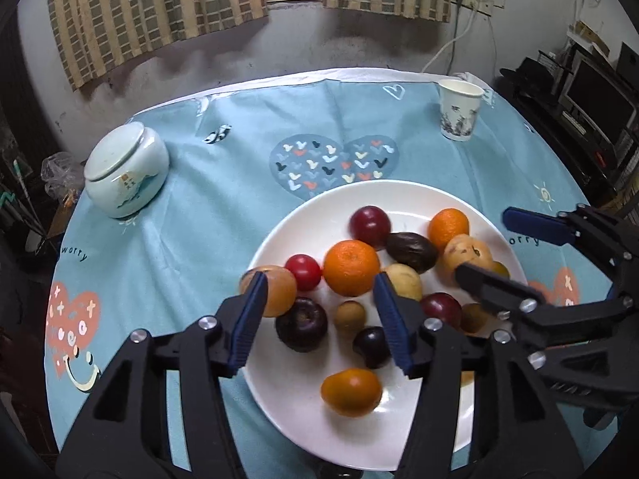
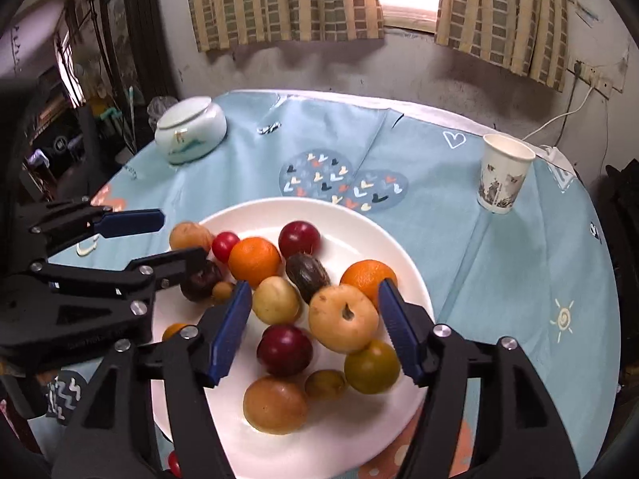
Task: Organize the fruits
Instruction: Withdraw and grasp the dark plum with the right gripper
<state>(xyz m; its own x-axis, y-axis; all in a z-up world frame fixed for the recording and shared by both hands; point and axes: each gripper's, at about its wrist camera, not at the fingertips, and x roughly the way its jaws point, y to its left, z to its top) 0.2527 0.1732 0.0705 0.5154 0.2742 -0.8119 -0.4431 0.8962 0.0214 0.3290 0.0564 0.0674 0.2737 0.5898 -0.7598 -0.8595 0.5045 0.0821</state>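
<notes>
- White round plate (image 1: 279, 239) lies flat on the table, holding a loose pile of fruit.
- 2 oranges (image 1: 350, 267) sit among dark red plums (image 1: 370, 221).
- A tan, dimpled fruit (image 2: 342, 318) rests toward the right.

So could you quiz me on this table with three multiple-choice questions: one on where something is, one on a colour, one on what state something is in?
1. Where does the fruit lie?
A. in the jar
B. on the plate
C. in the cup

2. What colour are the gripper pads?
A. blue
B. red
C. white

3. How do the two grippers stand?
A. both shut on fruit
B. one open, one shut
C. both open, holding nothing

Key:
1 B: the fruit is piled on the white plate; the lidded jar and paper cup stand apart on the cloth.
2 A: the pads are blue.
3 C: the left gripper and right gripper are spread above the fruit, gripping none.
</notes>
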